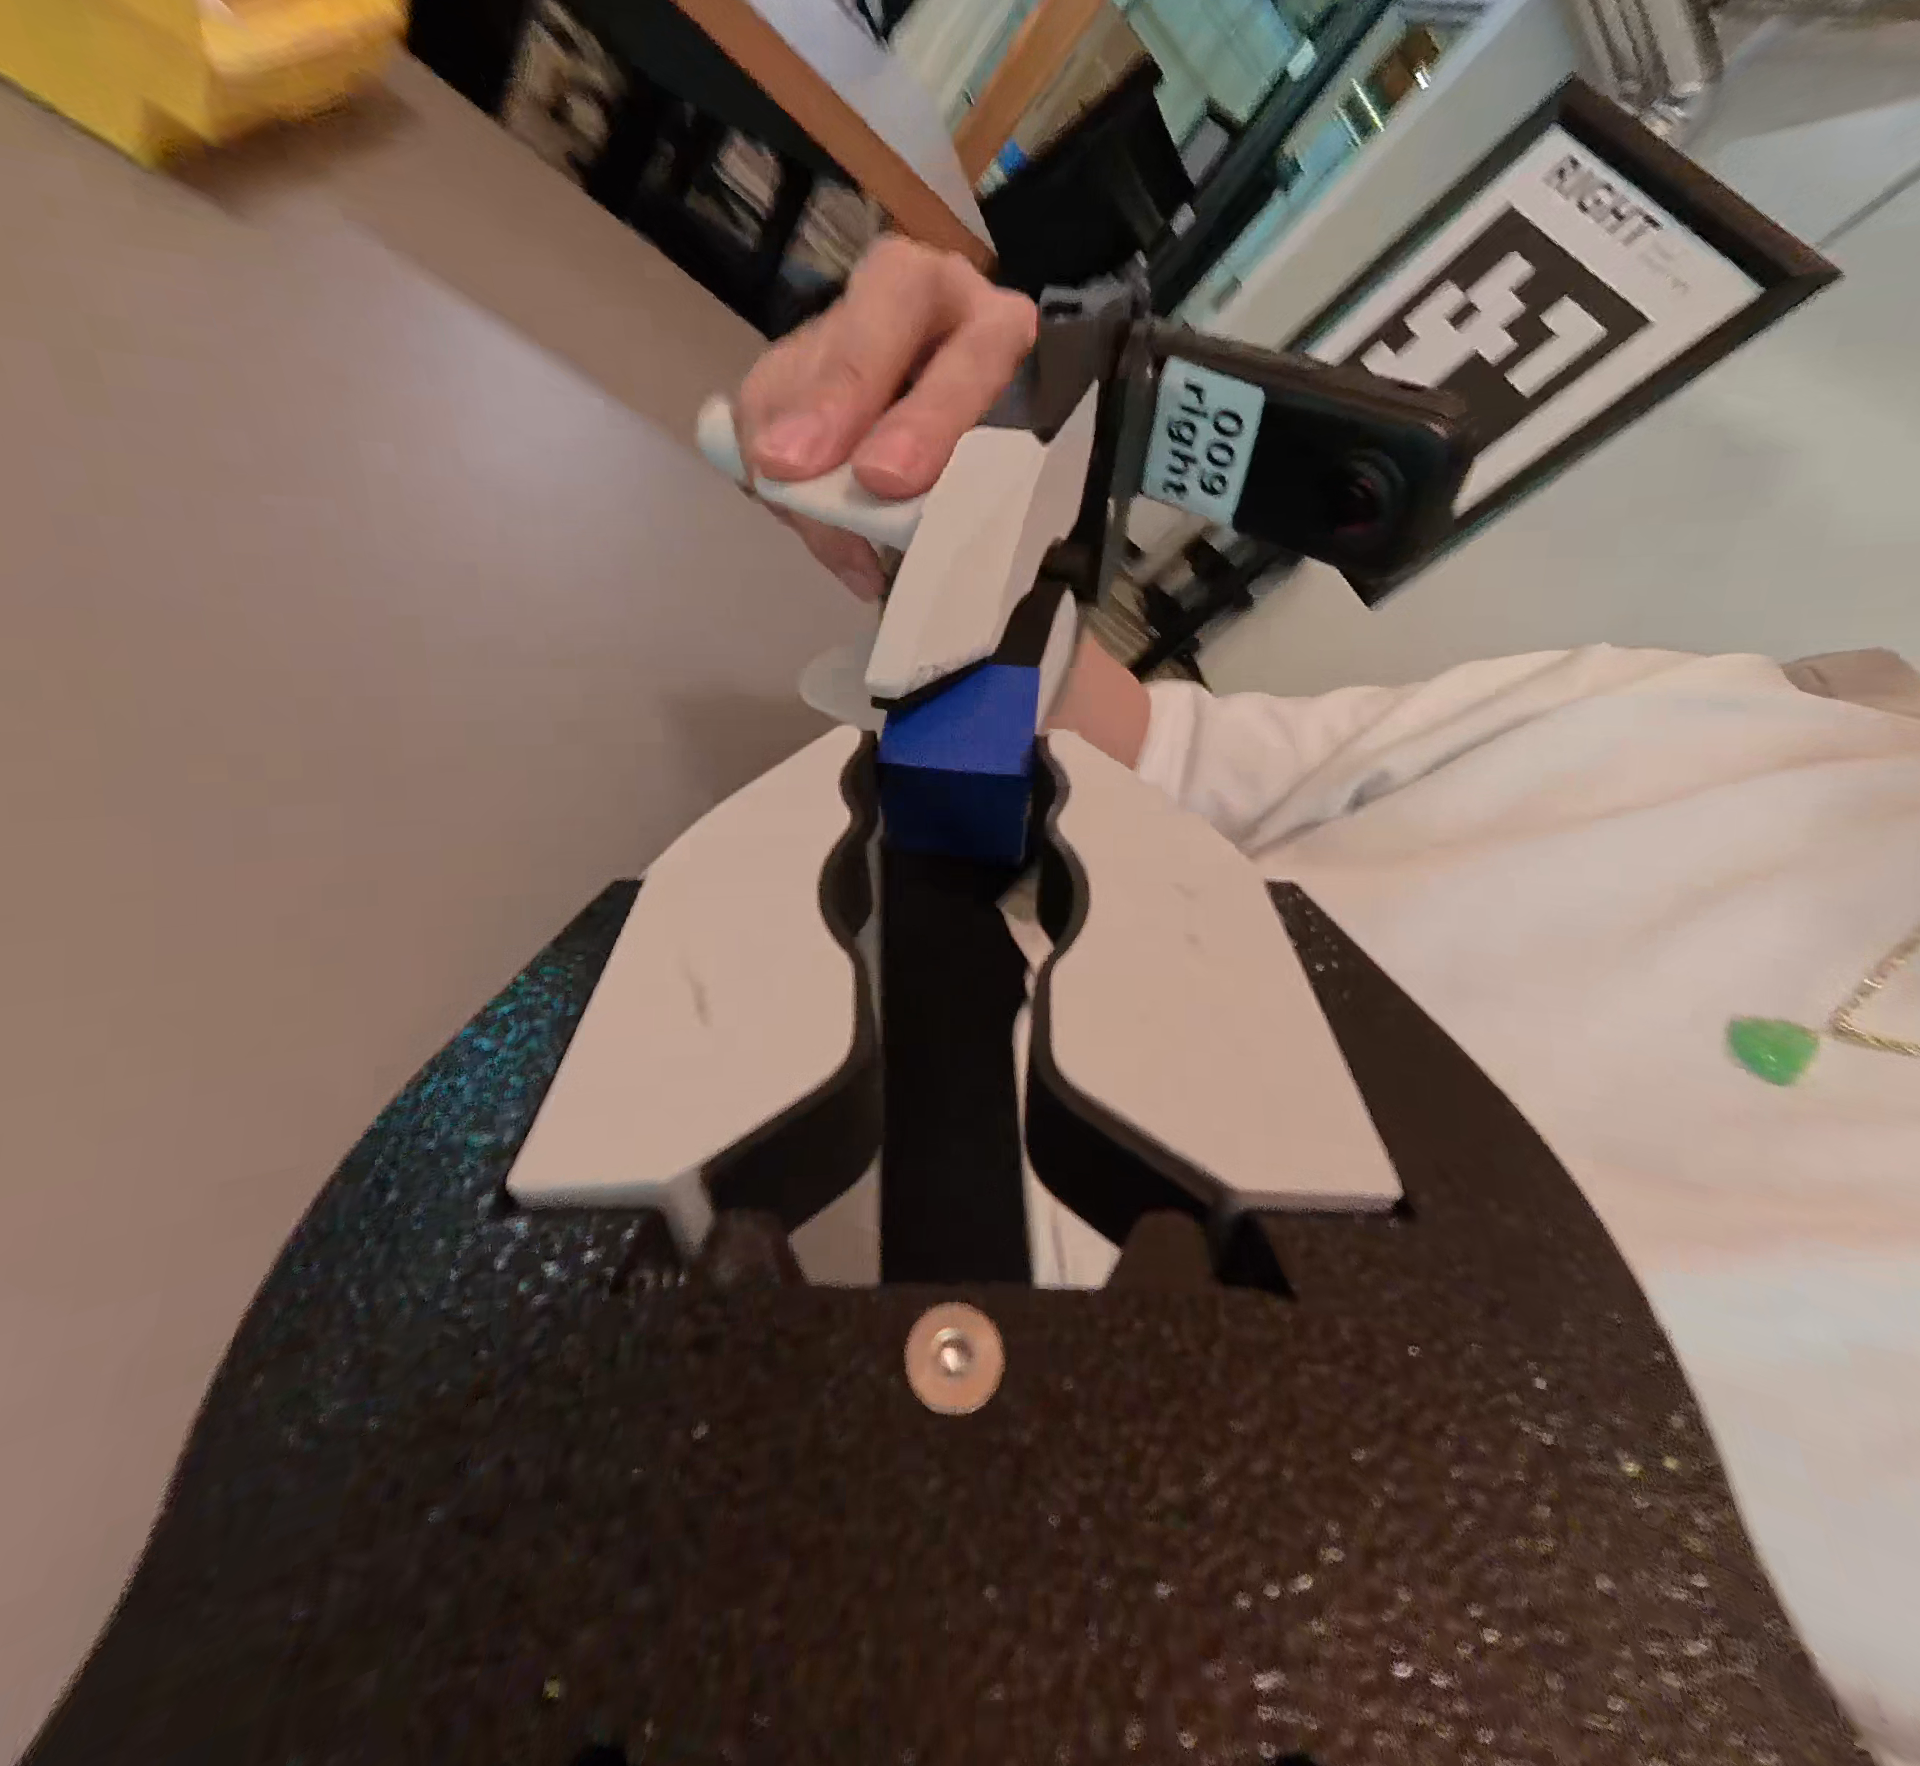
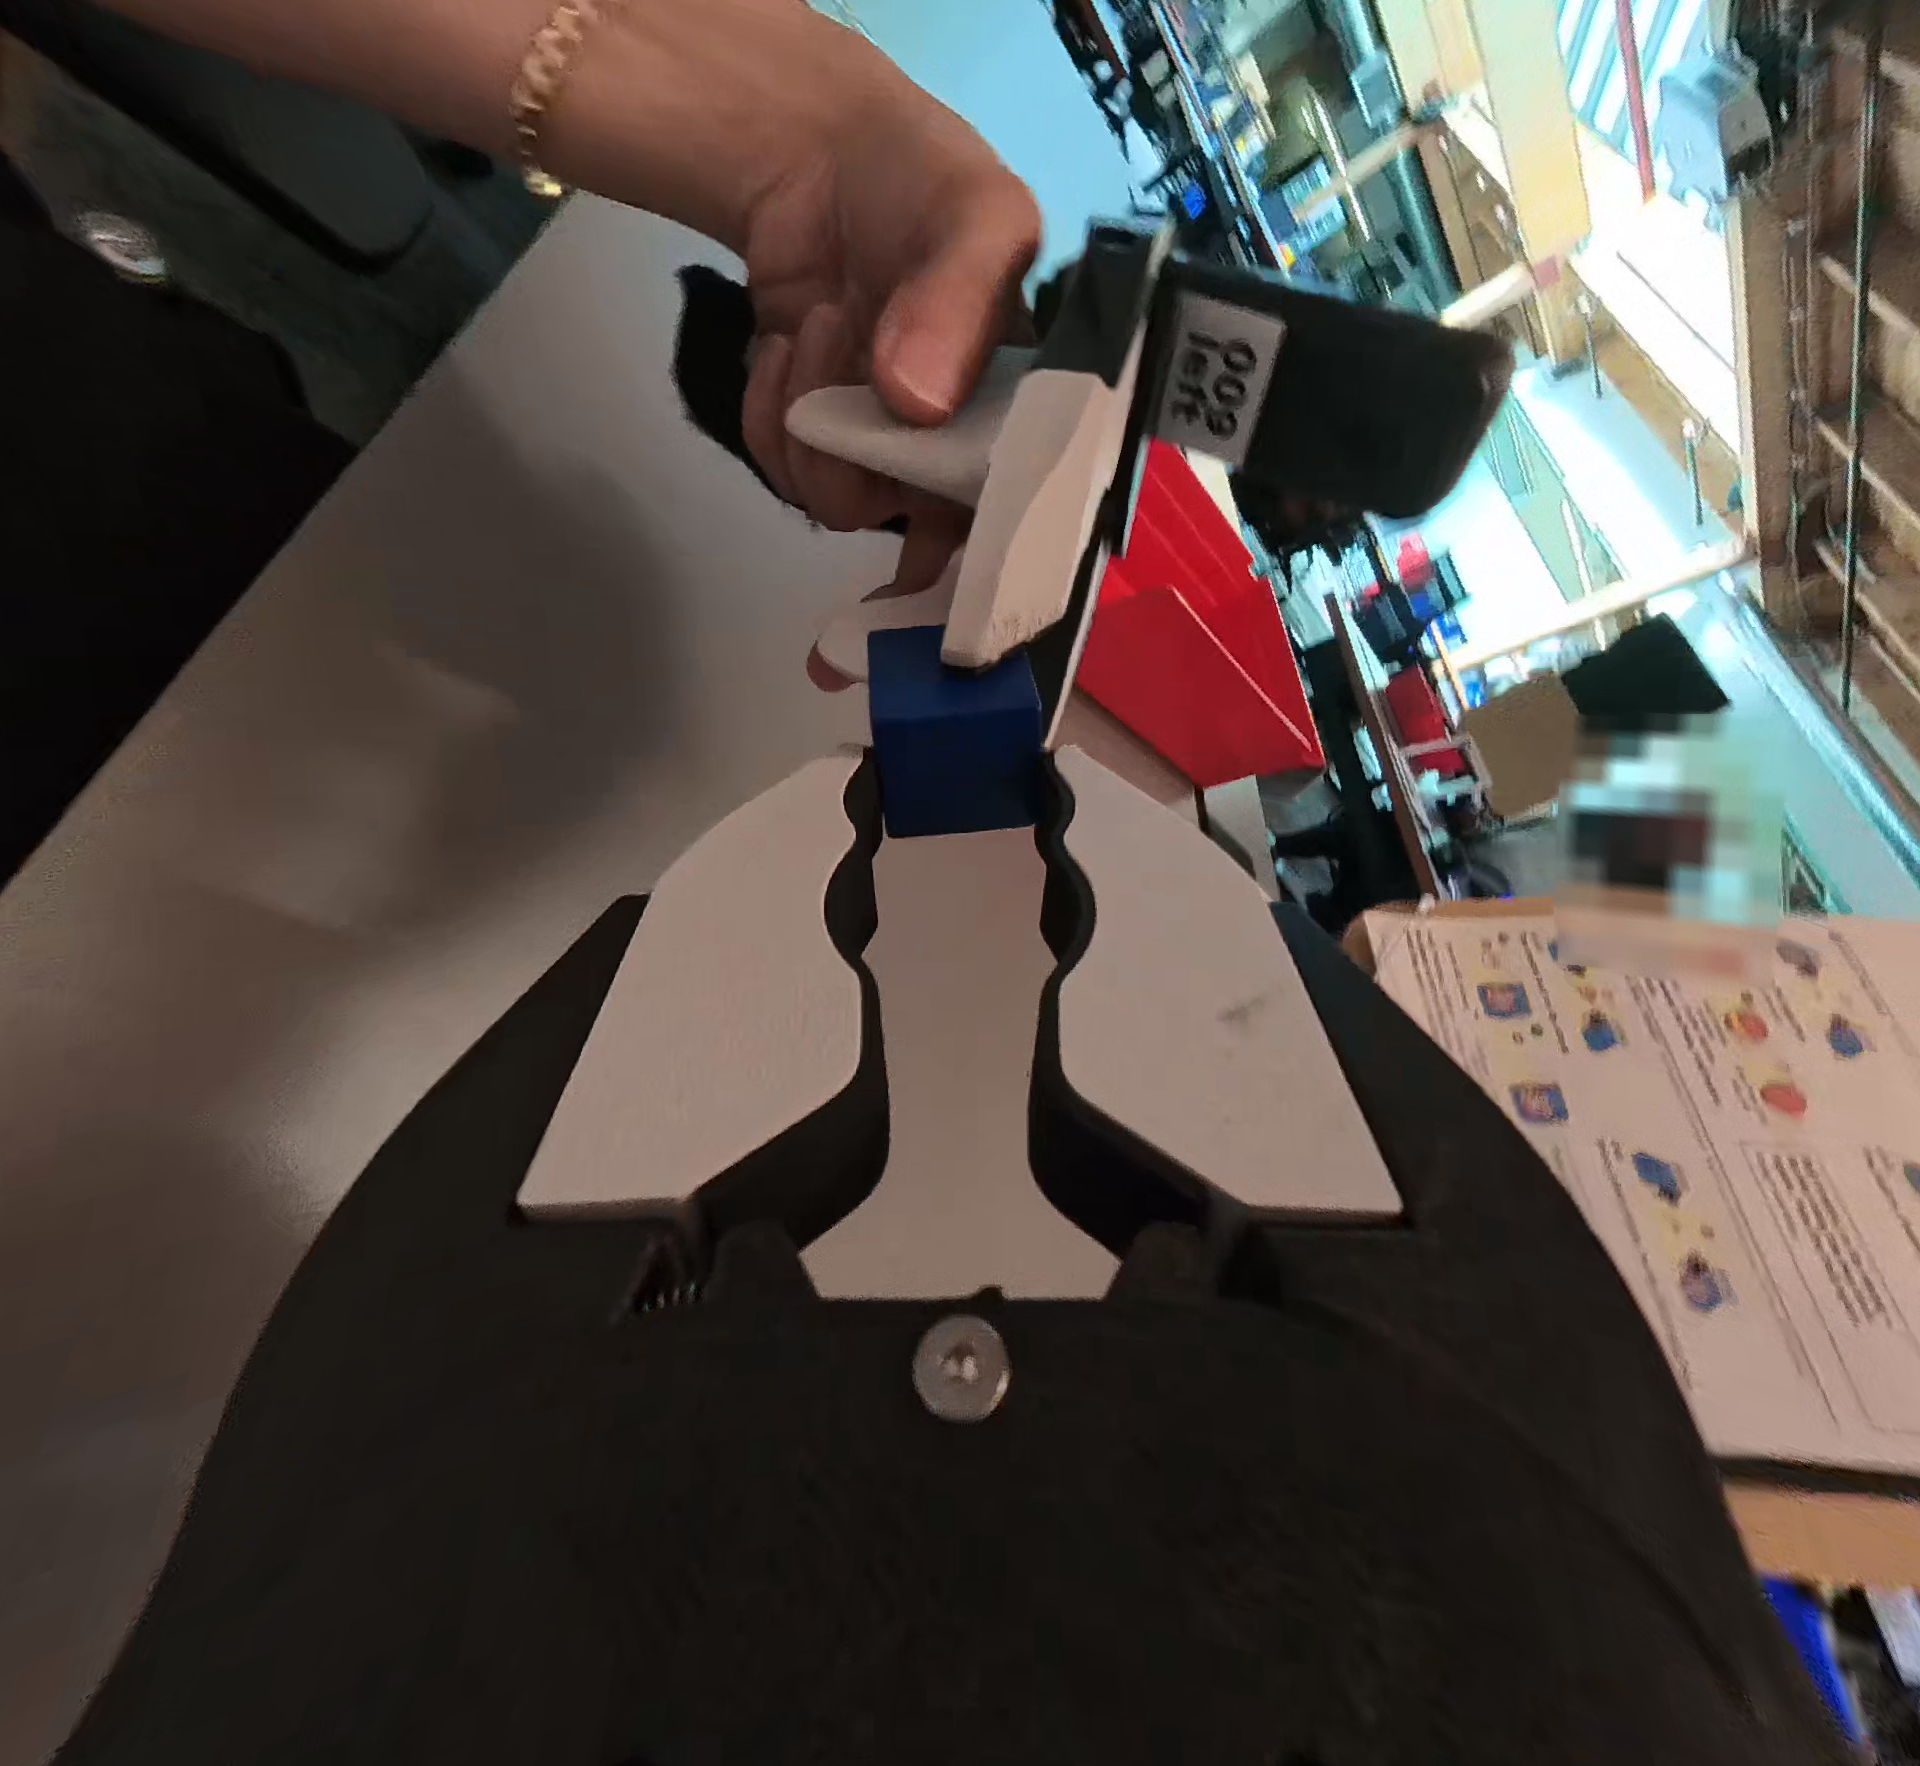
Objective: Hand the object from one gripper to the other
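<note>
Above a pale tabletop [image 1: 312,521], a small blue cube [image 1: 956,781] hangs in mid-air between two handheld grippers meeting tip to tip. The left gripper [image 1: 951,781] clamps the cube between its white fingertips. The right gripper [image 2: 951,781] also clamps it, from the opposite side and crosswise. Both appear to grip at once, mid-handover. To do this well, the giving gripper should likely loosen only once the receiving one feels firm, then draw straight back without twisting.

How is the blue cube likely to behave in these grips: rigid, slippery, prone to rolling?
The blue cube probably stays rigid: its edges look crisp between both grippers' fingers. Flat faces suggest it won't roll. Its smooth surface might slip in a tip-only hold.
</note>
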A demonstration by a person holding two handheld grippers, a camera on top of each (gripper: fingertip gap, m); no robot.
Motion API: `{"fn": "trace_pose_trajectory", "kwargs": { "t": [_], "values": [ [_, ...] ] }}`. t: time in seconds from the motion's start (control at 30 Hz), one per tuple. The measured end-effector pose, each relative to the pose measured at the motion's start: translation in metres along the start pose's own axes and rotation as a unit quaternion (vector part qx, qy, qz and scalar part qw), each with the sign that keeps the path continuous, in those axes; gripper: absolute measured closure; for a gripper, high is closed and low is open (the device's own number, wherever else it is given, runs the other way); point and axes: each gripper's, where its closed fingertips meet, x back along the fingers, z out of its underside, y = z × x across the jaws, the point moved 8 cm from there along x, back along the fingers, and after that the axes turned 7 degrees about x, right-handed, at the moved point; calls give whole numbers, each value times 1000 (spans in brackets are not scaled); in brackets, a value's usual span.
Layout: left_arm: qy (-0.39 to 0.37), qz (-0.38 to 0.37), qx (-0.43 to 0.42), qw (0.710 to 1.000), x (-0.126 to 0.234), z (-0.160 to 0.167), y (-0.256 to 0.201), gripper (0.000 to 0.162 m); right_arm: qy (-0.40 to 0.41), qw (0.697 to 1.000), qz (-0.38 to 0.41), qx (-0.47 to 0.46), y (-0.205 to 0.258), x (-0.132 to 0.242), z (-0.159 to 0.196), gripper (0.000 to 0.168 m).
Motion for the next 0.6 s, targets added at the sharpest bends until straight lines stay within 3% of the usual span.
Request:
{"fn": "trace_pose_trajectory", "kwargs": {
  "t": [0.13, 0.2, 0.3, 0.47, 0.6],
  "values": [
    [-93, -98, -97, 986, 9, -15, -1, 123, 30, 991, 41, -127, -15, -1, 14, 140],
    [-129, -171, -164, 963, 14, -20, -5, 111, 49, 975, 75, -203, -24, 1, 23, 140],
    [-169, -274, -213, 922, 13, -24, -11, 110, 101, 954, 136, -247, -33, 2, 30, 141],
    [-133, -362, -168, 907, -6, -20, -6, 111, 232, 951, 142, -146, -23, -14, 32, 140],
    [-109, -403, -159, 895, -15, -16, 2, 118, 241, 958, 130, -89, -14, -27, 23, 140]
  ]
}}
